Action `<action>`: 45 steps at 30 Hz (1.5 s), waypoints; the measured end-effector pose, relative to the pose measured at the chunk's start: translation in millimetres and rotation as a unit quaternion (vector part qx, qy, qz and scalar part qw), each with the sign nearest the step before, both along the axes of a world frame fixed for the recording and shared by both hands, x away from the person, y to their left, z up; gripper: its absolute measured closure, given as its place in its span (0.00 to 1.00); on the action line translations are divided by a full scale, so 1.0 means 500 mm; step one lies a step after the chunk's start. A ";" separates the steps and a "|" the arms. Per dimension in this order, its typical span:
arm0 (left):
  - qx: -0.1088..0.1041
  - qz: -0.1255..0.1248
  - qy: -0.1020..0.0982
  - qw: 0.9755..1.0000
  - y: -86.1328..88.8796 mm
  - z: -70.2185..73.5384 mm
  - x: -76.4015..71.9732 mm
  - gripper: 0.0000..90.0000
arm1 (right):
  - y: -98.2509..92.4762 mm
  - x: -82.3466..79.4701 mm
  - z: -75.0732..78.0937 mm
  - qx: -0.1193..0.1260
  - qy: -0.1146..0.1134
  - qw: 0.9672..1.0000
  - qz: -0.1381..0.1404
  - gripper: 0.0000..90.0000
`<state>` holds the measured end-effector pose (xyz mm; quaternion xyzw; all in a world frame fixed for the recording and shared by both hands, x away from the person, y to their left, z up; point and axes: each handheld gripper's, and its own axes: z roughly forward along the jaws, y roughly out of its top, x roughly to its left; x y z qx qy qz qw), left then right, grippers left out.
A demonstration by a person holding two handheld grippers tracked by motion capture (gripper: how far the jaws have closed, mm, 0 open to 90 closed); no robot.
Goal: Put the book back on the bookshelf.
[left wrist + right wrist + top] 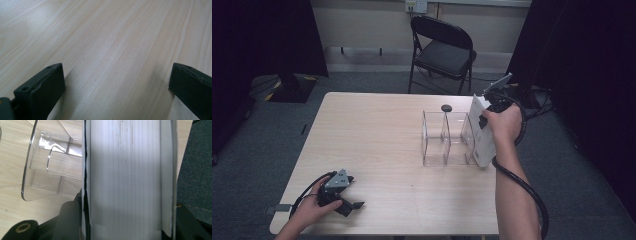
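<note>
A white book stands upright at the right end of a clear acrylic rack with several slots, near the table's right edge. My right gripper is shut on the book from above, with the hand wrapped behind it. In the right gripper view the book's page edge runs up the middle between the two black jaws of the right gripper, and the clear rack lies just to its left. My left gripper rests on the table at the front left, open, with bare wood between the jaws of the left gripper.
A small dark round object sits on the light wooden table just behind the rack. A black folding chair stands beyond the far edge. Grey carpet lies right of the table edge.
</note>
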<state>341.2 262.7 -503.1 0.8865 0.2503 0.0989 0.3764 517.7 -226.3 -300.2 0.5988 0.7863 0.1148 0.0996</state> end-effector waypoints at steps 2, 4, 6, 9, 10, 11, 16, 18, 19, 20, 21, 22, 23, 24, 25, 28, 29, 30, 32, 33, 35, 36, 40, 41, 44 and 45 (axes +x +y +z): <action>0.000 0.000 0.000 1.000 0.000 0.000 0.000 0.00 | 0.004 0.004 0.001 0.001 0.000 1.000 -0.002 0.58; 0.002 0.000 0.001 1.000 0.000 0.001 0.000 0.00 | 0.006 0.006 -0.001 0.001 -0.008 1.000 -0.001 0.58; 0.002 0.000 0.001 1.000 0.000 0.001 0.000 0.00 | 0.005 0.006 -0.005 0.007 -0.020 1.000 -0.006 0.58; 0.004 0.000 0.001 1.000 0.000 0.001 0.000 0.00 | 0.003 0.005 -0.016 0.010 -0.021 1.000 -0.008 0.57; 0.004 0.000 0.001 1.000 0.000 0.001 0.000 0.00 | 0.002 0.004 -0.018 0.011 -0.023 1.000 -0.007 0.57; 0.003 -0.002 0.002 1.000 0.000 0.001 0.000 0.00 | -0.001 0.002 -0.019 0.012 -0.023 1.000 -0.007 0.57; 0.003 -0.001 0.003 1.000 0.000 0.001 0.000 0.00 | -0.008 -0.001 -0.017 0.021 -0.025 0.999 -0.007 0.55; 0.003 -0.001 0.003 1.000 0.000 0.001 0.000 0.00 | -0.010 -0.003 -0.015 0.027 -0.029 0.999 -0.009 0.54; 0.003 -0.001 0.003 1.000 0.000 0.001 0.000 0.00 | -0.010 -0.005 -0.013 0.026 -0.029 0.999 -0.008 0.53; 0.003 -0.001 0.003 1.000 0.000 0.001 0.000 0.00 | -0.010 -0.007 -0.012 0.027 -0.030 0.999 -0.008 0.52; 0.003 -0.001 0.002 1.000 0.000 0.001 0.000 0.00 | -0.010 -0.008 -0.011 0.028 -0.031 0.999 -0.007 0.50; 0.003 -0.001 0.003 1.000 0.000 0.001 0.000 0.00 | -0.010 -0.010 -0.010 0.028 -0.032 0.999 -0.008 0.49; 0.000 -0.001 0.001 1.000 0.000 0.000 0.000 0.00 | -0.010 -0.012 -0.010 0.029 -0.033 0.999 -0.007 0.48; 0.003 -0.001 0.003 1.000 0.000 0.001 0.000 0.00 | -0.010 -0.013 -0.010 0.031 -0.032 0.999 -0.008 0.46; -0.001 0.000 0.000 1.000 0.000 0.000 0.000 0.00 | -0.009 -0.014 -0.010 0.031 -0.030 0.999 -0.010 0.44; -0.001 0.000 0.001 1.000 0.000 0.000 0.000 0.00 | -0.010 -0.019 -0.011 0.031 -0.030 0.999 -0.011 0.41; -0.001 0.000 0.001 1.000 0.000 0.000 0.000 0.00 | -0.011 -0.020 -0.011 0.032 -0.029 0.999 -0.011 0.41; -0.001 0.000 0.001 1.000 0.000 0.000 0.000 0.00 | -0.011 -0.022 -0.010 0.031 -0.027 0.999 -0.012 0.40; -0.001 0.000 0.001 1.000 0.000 0.000 0.000 0.00 | -0.012 -0.025 -0.010 0.034 -0.023 0.999 -0.011 0.38; -0.001 0.000 0.001 1.000 0.000 0.000 0.000 0.00 | -0.013 -0.026 -0.010 0.034 -0.025 0.999 -0.010 0.37; -0.001 0.000 0.001 1.000 0.000 0.000 0.000 0.00 | -0.014 -0.032 -0.009 0.035 -0.026 0.999 -0.010 0.36; -0.001 0.000 0.001 1.000 0.000 0.000 0.000 0.00 | -0.015 -0.034 -0.010 0.036 -0.026 0.999 -0.011 0.35; 0.001 -0.001 0.000 1.000 0.000 0.000 0.000 0.00 | -0.021 -0.047 -0.015 0.039 -0.029 0.999 -0.009 0.34; 0.001 -0.001 0.001 1.000 0.000 0.000 0.000 0.00 | -0.023 -0.051 -0.015 0.042 -0.029 0.999 -0.012 0.34; 0.001 -0.002 0.000 1.000 0.000 0.000 0.000 0.00 | -0.030 -0.064 -0.016 0.046 -0.029 0.998 -0.012 0.33; 0.001 -0.002 0.000 1.000 0.000 0.000 0.000 0.00 | -0.033 -0.069 -0.016 0.046 -0.030 0.998 -0.012 0.32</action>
